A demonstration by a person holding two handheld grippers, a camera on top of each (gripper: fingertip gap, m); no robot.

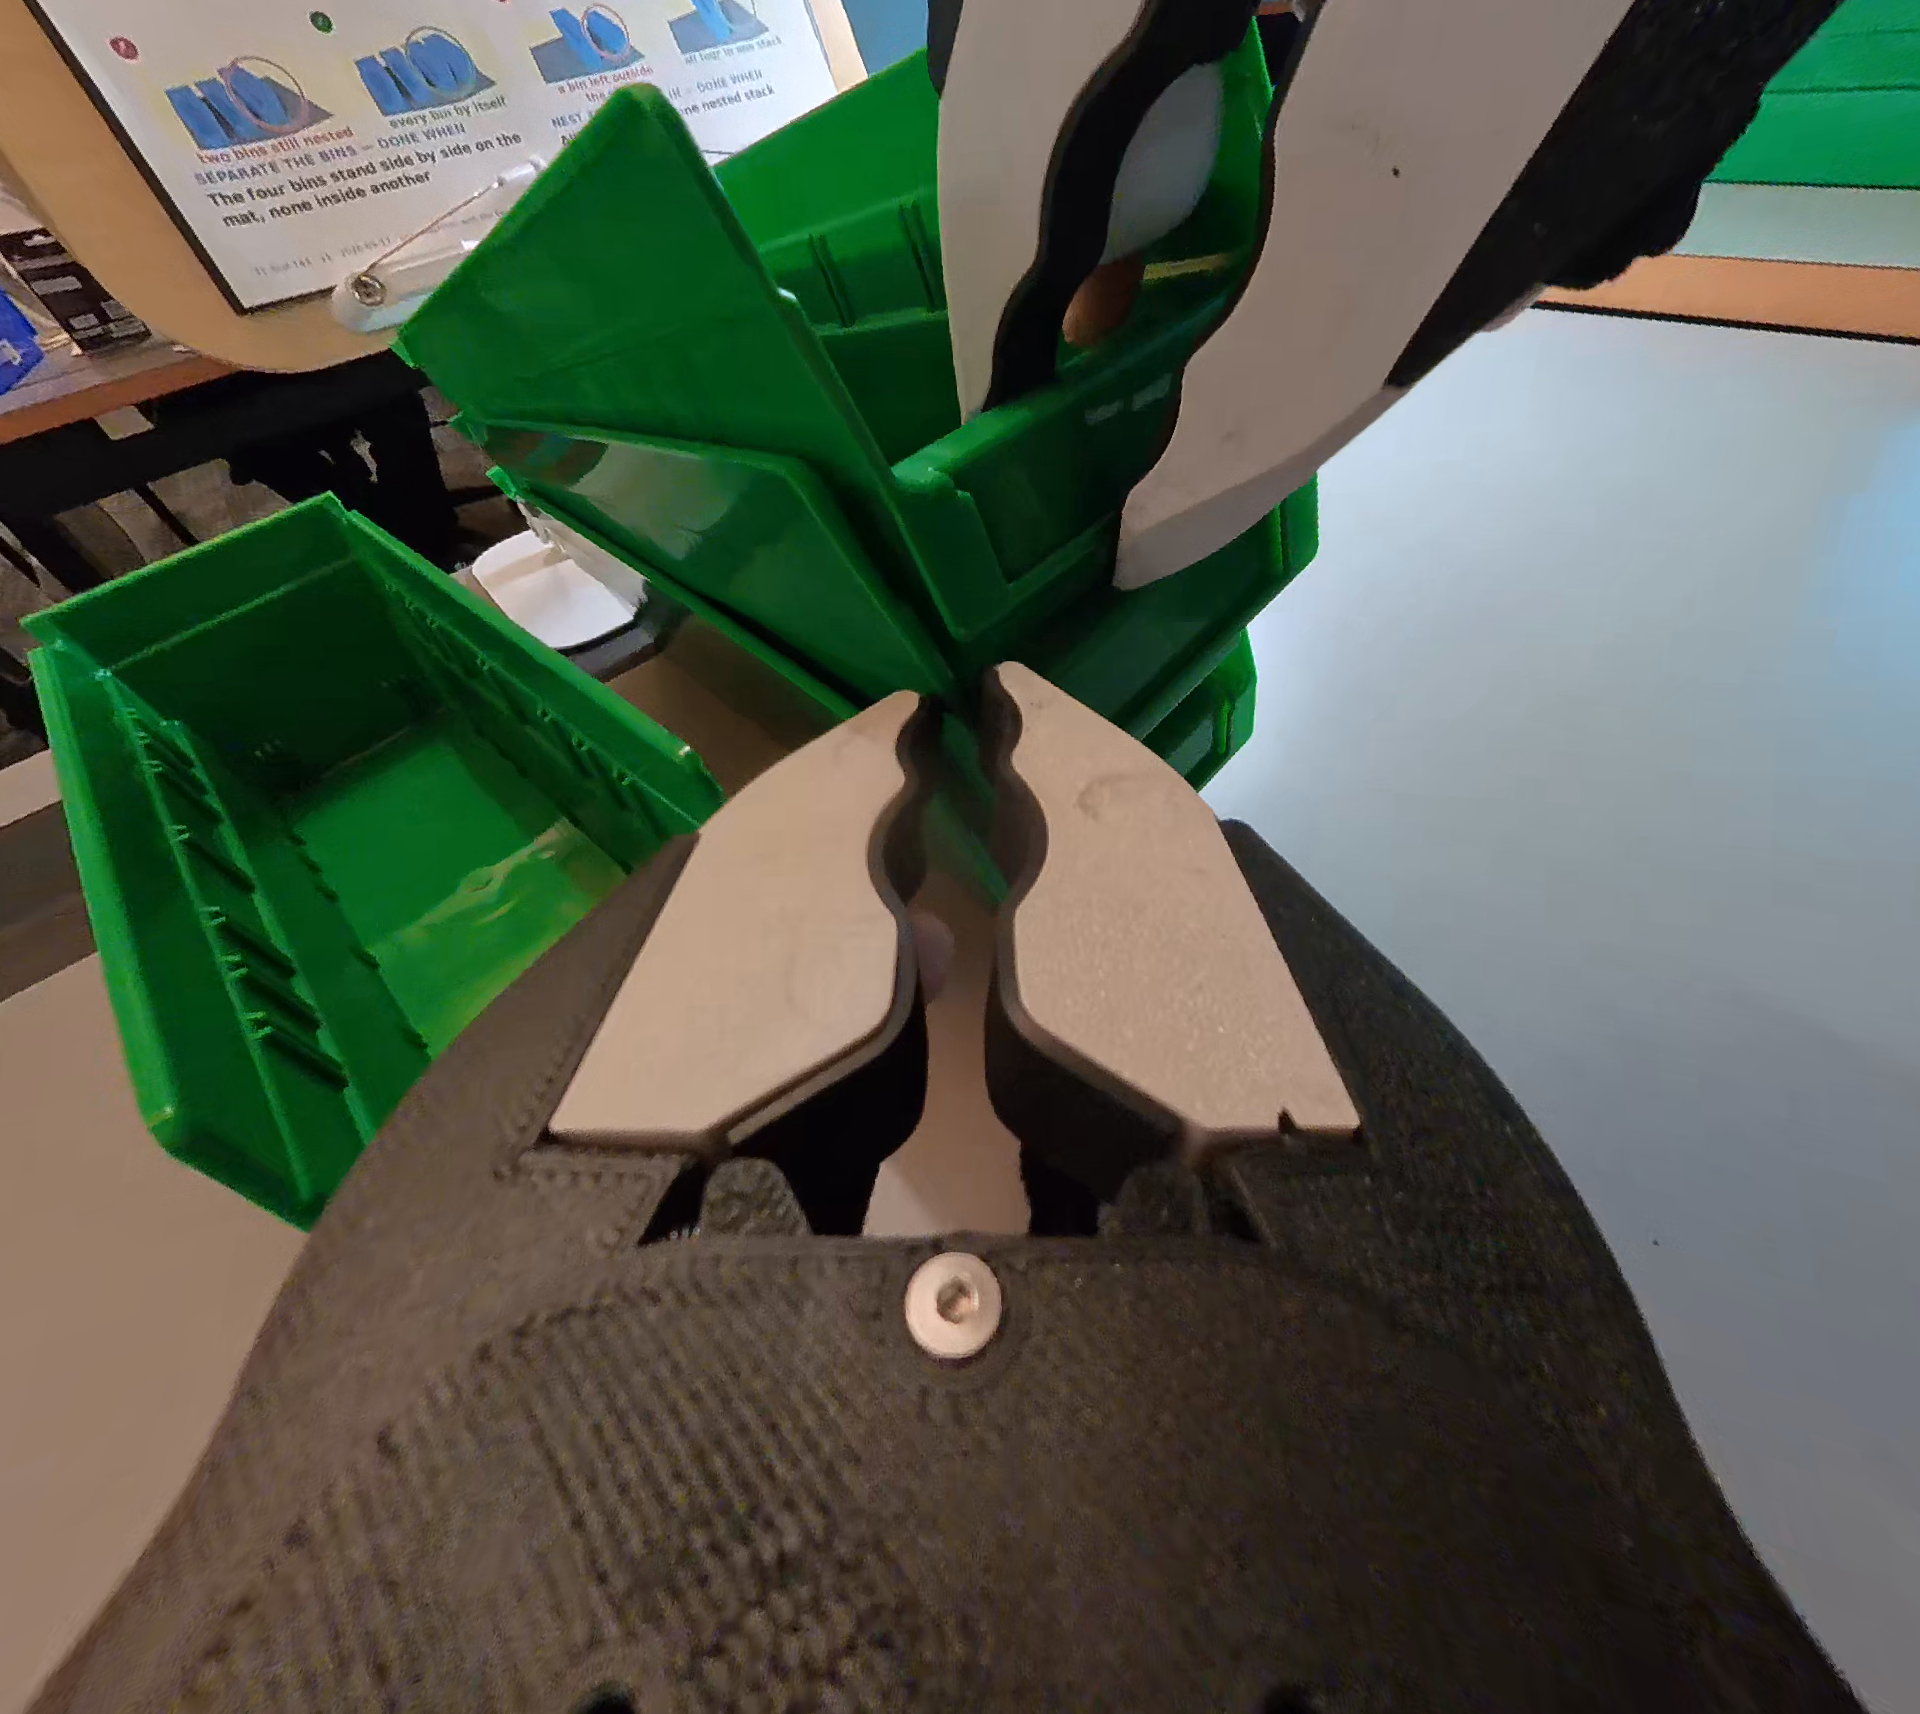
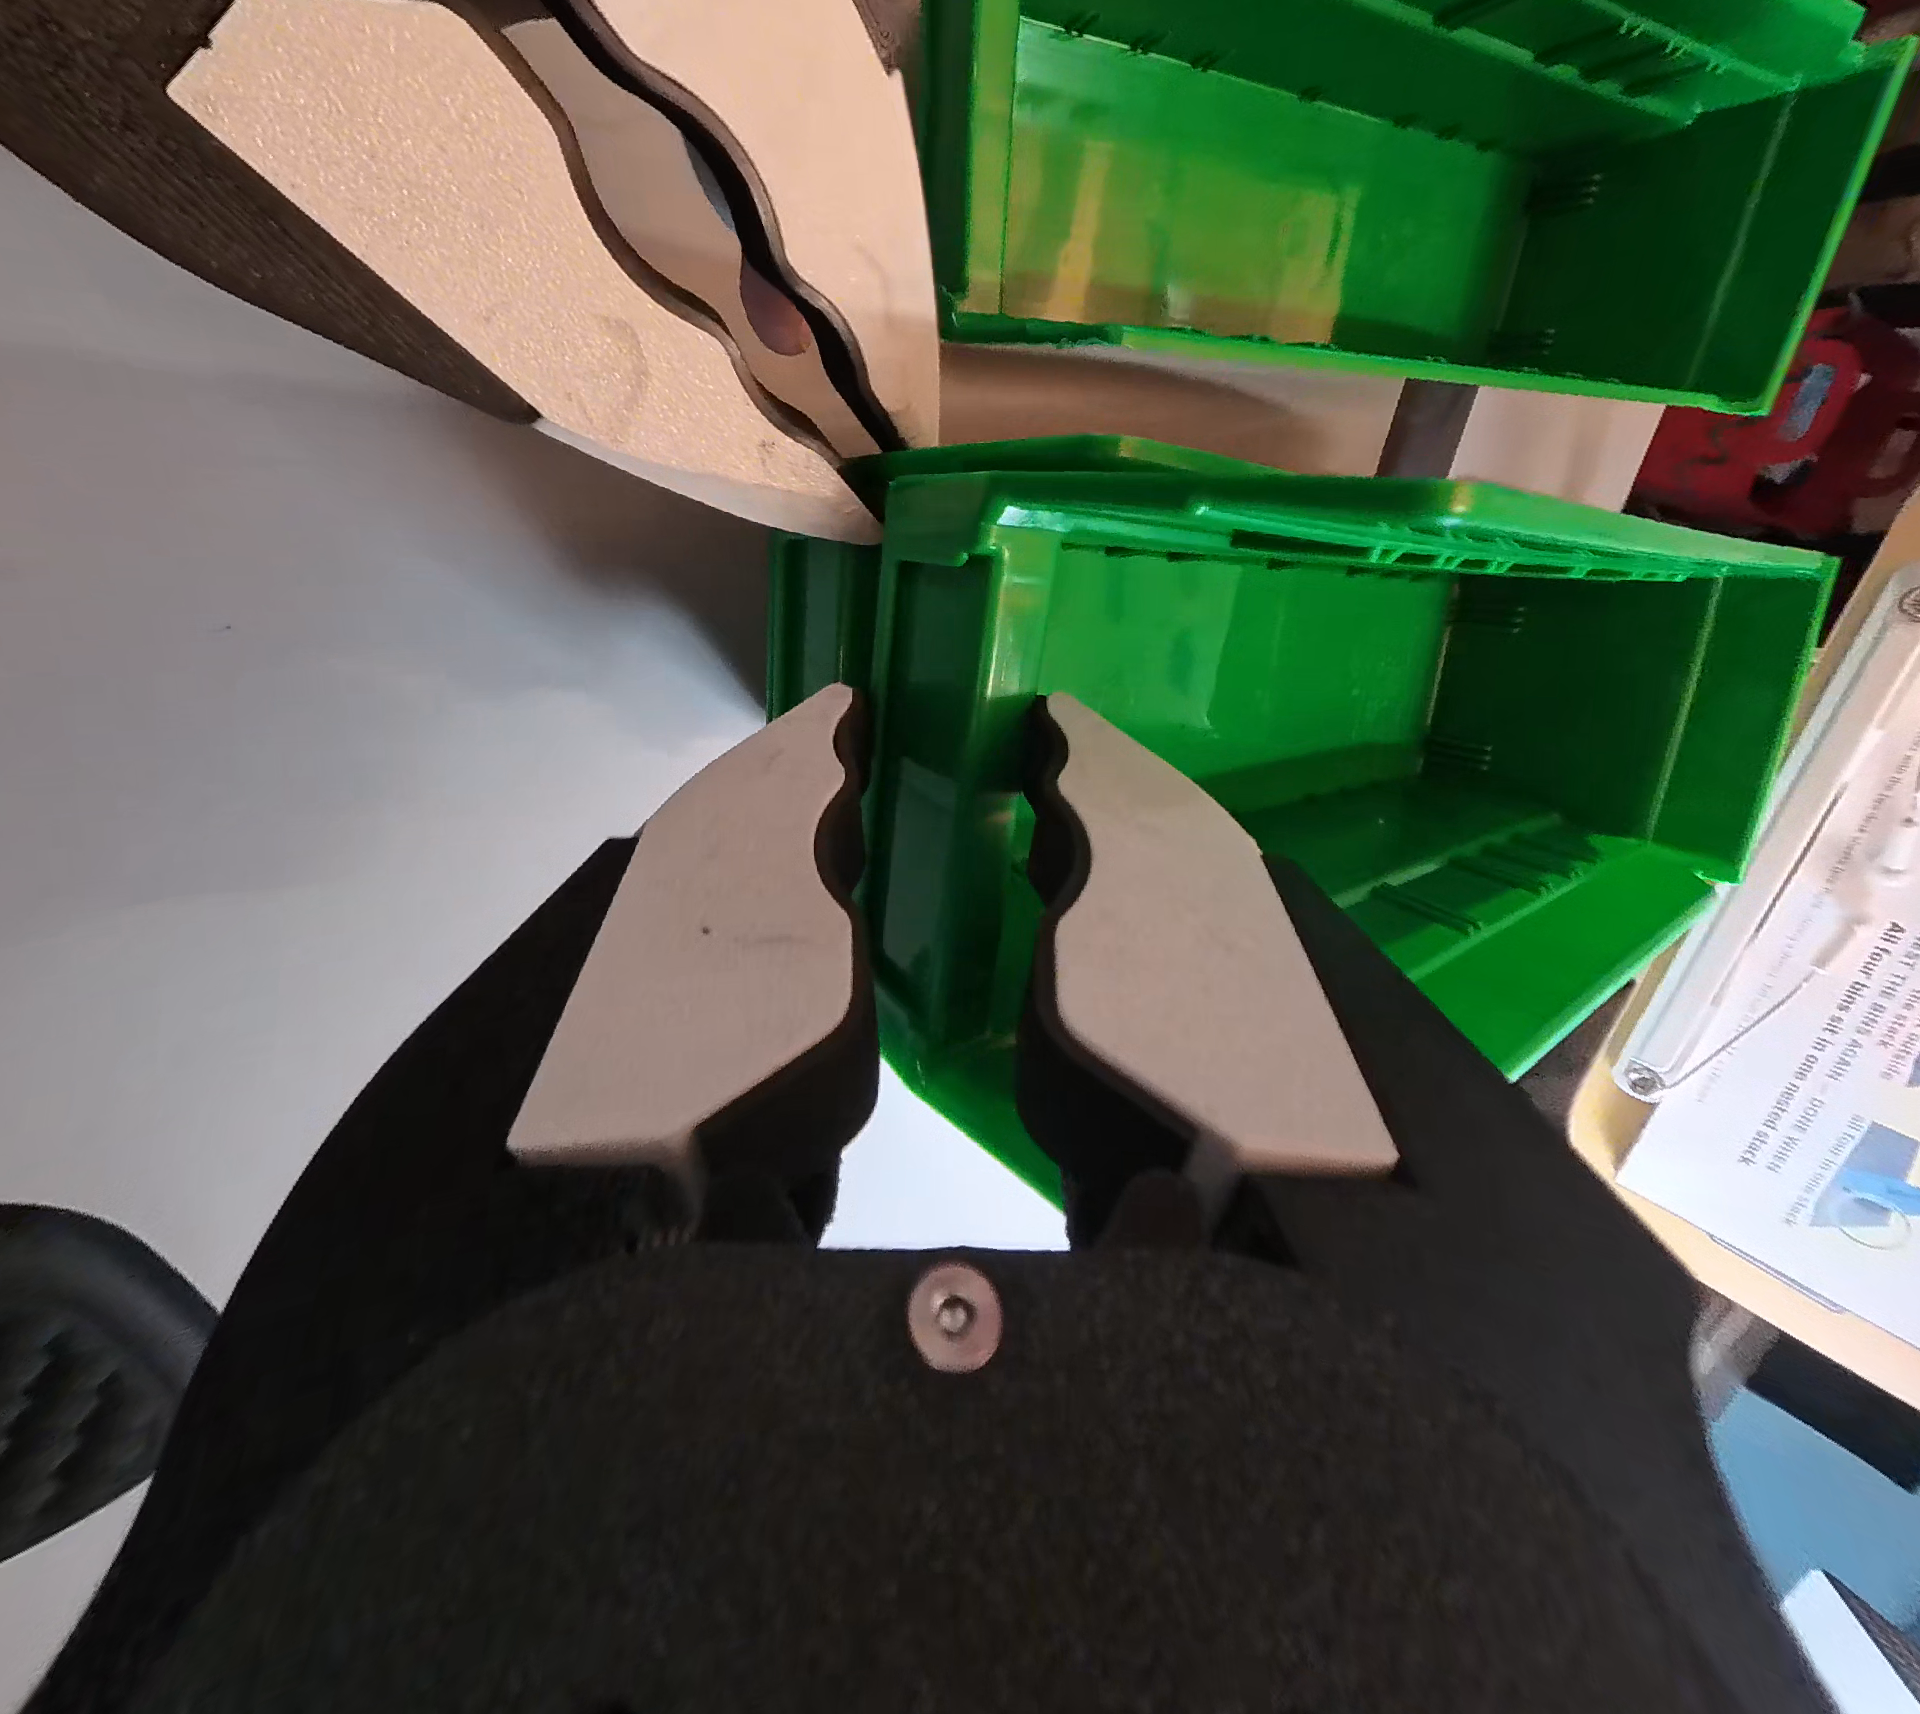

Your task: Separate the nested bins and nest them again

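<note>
A stack of nested green bins (image 1: 748, 542) stands at the centre. Its top bin (image 1: 644, 334) is tilted up out of the ones below. My right gripper (image 1: 1060, 485) comes in from above and is shut on that bin's front wall. In the right wrist view the right gripper (image 2: 945, 703) has the wall of the top bin (image 2: 1299, 677) between its fingers. My left gripper (image 1: 961, 698) is shut on the rim corner of a lower bin in the stack. It also shows in the right wrist view (image 2: 868, 480) pinching that corner. A separate green bin (image 1: 312, 833) stands alone to the left, open side up.
The separate bin also shows in the right wrist view (image 2: 1351, 158), beyond the stack. A printed instruction sheet on a stand (image 1: 416, 2) is behind the bins, at the right edge in the right wrist view (image 2: 1787, 989). The white tabletop (image 1: 1558, 729) stretches to the right. The tips of both grippers are at nearly the same place.
</note>
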